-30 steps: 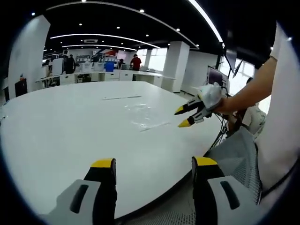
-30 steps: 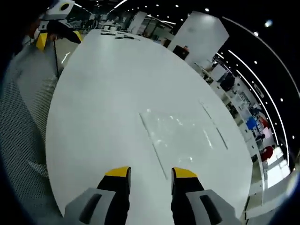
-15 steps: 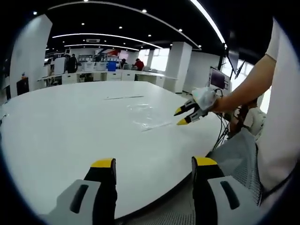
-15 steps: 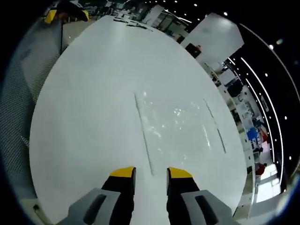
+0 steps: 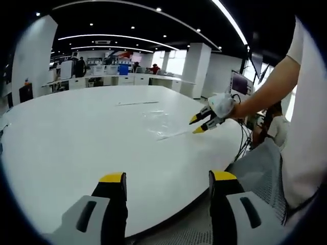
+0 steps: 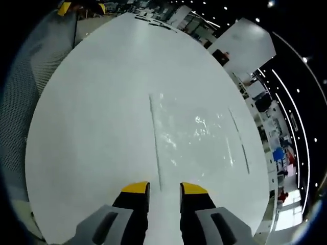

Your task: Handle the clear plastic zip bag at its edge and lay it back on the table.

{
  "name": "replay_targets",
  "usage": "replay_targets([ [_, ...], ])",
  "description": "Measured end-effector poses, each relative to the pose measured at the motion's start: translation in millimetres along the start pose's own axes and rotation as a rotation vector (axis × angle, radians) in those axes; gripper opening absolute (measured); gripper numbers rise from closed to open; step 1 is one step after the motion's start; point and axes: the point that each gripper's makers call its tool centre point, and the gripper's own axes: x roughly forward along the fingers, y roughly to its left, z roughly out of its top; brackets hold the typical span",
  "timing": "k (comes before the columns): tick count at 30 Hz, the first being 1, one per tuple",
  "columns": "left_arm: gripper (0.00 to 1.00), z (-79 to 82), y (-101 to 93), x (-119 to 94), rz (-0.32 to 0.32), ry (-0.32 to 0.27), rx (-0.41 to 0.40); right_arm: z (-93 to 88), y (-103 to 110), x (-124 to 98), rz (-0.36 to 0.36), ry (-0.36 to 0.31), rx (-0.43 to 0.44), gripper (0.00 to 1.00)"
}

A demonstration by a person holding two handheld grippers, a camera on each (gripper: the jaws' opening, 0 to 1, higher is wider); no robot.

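Where the right gripper view looks down its own jaws, the bag (image 6: pixel 196 138) is seen lying flat on the white desk (image 6: pixel 97 102), clear and glossy, with its zip edge running as a straight pale line toward the camera. The near end of that edge is placed just ahead of the right tool (image 6: pixel 164 187), in line with the narrow gap between the two yellow-tipped jaws. The jaws are set close together with a small gap left between them, and nothing is held in it; whether the bag edge is touched cannot be told. A thin strip (image 6: pixel 238 140) is seen on the desk beyond the bag's far side, roughly parallel to the zip edge.

In the left gripper view, the left tool (image 5: pixel 166 177) is held above the near rim of the desk (image 5: pixel 71 138), its jaws spread wide and empty. The bag (image 5: pixel 161 122) is seen well ahead of it, toward the right side of the desk. The right tool (image 5: pixel 196 124) is seen coming in from the right at the bag's near edge, its yellow tips close together, carried by a hand wrapped in white on a bare forearm (image 5: pixel 265 97). A grey mesh chair (image 5: pixel 255 168) stands beside the desk on the right.
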Motion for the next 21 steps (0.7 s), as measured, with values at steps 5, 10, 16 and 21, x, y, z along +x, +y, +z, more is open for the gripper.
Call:
replay_targets([
  [5, 0.64, 0.3, -0.9, 0, 0.002, 0.005, -0.003, 0.4, -1, 3, 0.012, -0.003, -0.015, 0.18],
  [10, 0.64, 1.1, -1.6, 1, 0.006, 0.011, -0.006, -4.1, -4, 7, 0.021, 0.009, -0.027, 0.16],
  [16, 0.64, -0.8, 1.3, 1, 0.009, 0.015, -0.009, -8.4, -5, 9, 0.034, 0.025, -0.050, 0.13],
  [21, 0.63, 0.0, 1.1, 1, 0.013, 0.016, -0.012, -9.8, -6, 12, 0.037, 0.021, -0.053, 0.12],
])
